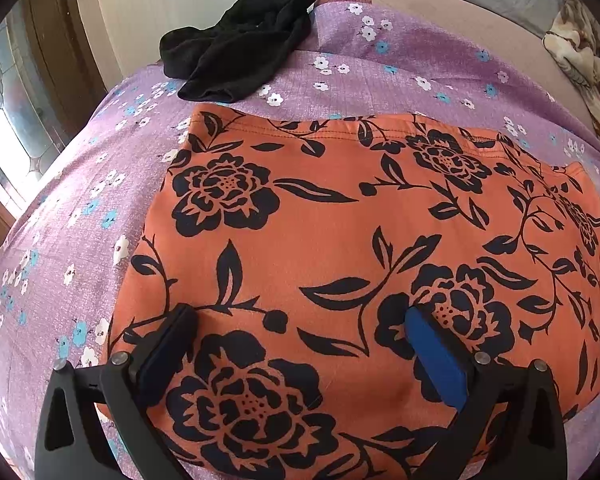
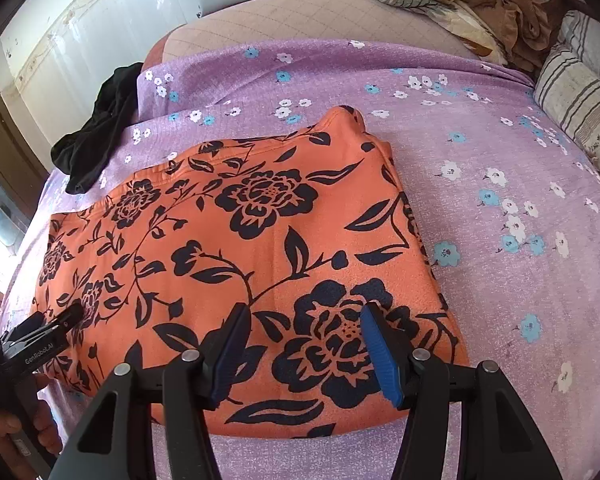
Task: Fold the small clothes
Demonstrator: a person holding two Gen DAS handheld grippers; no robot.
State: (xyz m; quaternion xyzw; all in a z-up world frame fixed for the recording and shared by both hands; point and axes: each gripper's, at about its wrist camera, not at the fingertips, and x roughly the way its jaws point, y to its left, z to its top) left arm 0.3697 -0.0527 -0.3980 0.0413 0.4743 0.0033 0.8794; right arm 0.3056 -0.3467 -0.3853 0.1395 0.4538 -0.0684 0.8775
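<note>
Two grippers hover over the orange floral garment [image 2: 236, 264], folded flat on the purple bedsheet [image 2: 500, 184]; left gripper [image 1: 300, 320] and right gripper [image 2: 304, 316] gape wide, holding nothing; black clothes [image 1: 240, 40] lie beyond the garment.

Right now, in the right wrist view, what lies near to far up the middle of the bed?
Right gripper, open over the cloth → orange floral garment, lying flat → purple flowered bedsheet → bare beige mattress → white wall.
</note>
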